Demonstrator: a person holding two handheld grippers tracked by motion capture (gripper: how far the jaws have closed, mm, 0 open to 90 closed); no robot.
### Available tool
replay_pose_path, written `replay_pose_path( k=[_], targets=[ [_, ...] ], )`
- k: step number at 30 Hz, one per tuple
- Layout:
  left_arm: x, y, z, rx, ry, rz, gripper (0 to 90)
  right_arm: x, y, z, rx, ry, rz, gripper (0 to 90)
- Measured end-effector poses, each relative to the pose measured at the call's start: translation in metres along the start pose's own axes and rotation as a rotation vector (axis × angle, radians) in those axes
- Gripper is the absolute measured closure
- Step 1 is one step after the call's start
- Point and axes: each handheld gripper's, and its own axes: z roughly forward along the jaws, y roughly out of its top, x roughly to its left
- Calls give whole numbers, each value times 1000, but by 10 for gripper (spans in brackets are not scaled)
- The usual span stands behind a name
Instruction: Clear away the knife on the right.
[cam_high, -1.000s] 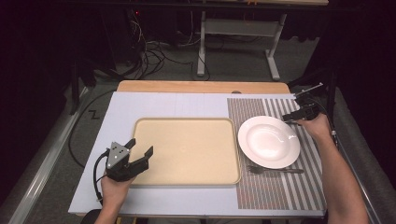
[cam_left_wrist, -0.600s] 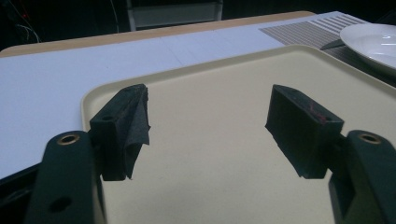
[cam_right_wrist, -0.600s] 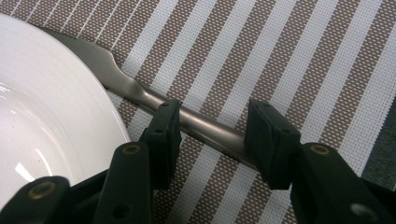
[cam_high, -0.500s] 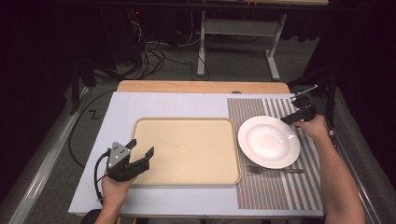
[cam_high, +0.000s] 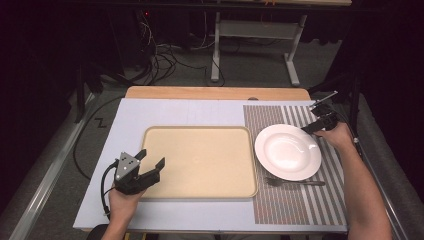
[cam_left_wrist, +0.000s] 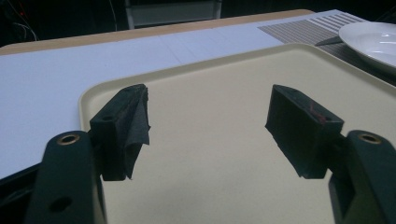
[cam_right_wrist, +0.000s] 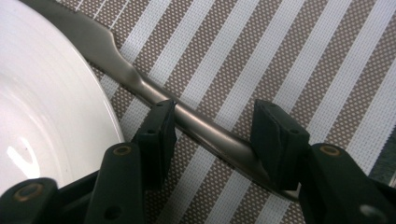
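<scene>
A steel knife (cam_right_wrist: 187, 119) lies on the striped placemat (cam_right_wrist: 280, 56), just right of the white plate (cam_high: 287, 151). My right gripper (cam_high: 320, 117) is low over the knife's handle. Its jaws straddle the handle in the right gripper view (cam_right_wrist: 212, 128) and have just been opening, so the pads do not press on it. My left gripper (cam_high: 150, 159) rests at the left edge of the beige tray (cam_high: 200, 160). It is open with nothing between its jaws (cam_left_wrist: 208, 116).
A fork (cam_high: 295, 182) lies on the placemat (cam_high: 300, 210) in front of the plate. The tray (cam_left_wrist: 210, 177) is bare, and the plate's rim (cam_left_wrist: 373, 42) lies beyond its far corner. A wooden strip runs along the table's far edge.
</scene>
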Motion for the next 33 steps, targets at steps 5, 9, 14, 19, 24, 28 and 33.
replay_pose_path(
  k=[5,9,14,19,24,28,33],
  targets=[
    [-2,0,0,4,-4,11,306,-1,-6,-1,-7,9,2,528],
    [-2,0,0,2,-4,10,306,0,-5,-1,-3,0,1,549],
    [-1,0,0,1,-5,7,306,4,-4,-2,2,8,-6,649],
    [-2,0,-1,-3,-13,13,306,6,-5,-3,-4,7,-9,698],
    [-2,0,-1,-3,-16,15,306,6,-6,-4,-5,-16,10,740],
    [-2,0,-1,-6,-17,11,307,6,-3,-5,20,-22,41,739],
    [-2,1,-1,-5,-18,11,307,6,1,0,18,-7,74,694]
  ],
)
